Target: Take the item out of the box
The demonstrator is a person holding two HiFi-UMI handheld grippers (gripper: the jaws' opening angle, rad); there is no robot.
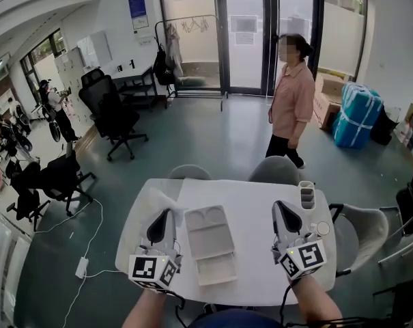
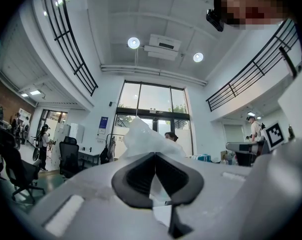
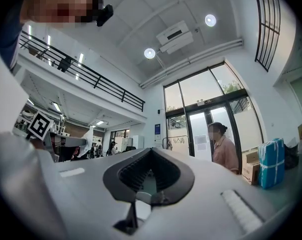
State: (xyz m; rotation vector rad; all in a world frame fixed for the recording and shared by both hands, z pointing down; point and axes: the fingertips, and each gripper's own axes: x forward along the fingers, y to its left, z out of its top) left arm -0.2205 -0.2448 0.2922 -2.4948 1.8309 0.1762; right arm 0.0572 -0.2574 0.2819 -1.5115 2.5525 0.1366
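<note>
The left gripper (image 1: 166,216), at seven o'clock on the white table (image 1: 261,279), has its jaws pinched together on a thin, crumpled white item (image 1: 158,200). In the left gripper view the left gripper (image 2: 154,155) shows that item (image 2: 143,138) billowing up past the tips, probably limp wrapping that needs a tight pinch. It hangs off to nine o'clock of the shallow beige box (image 1: 213,241), which lies open at the table's centre, its compartments looking bare, so the removal seems done. The right gripper (image 1: 281,209) rests at four o'clock, jaws together on nothing, likely just kept clear. A small ribbed container (image 1: 306,195) stands at two o'clock. Beyond the table, at twelve o'clock, a person (image 1: 293,98) stands near glass doors.
</note>
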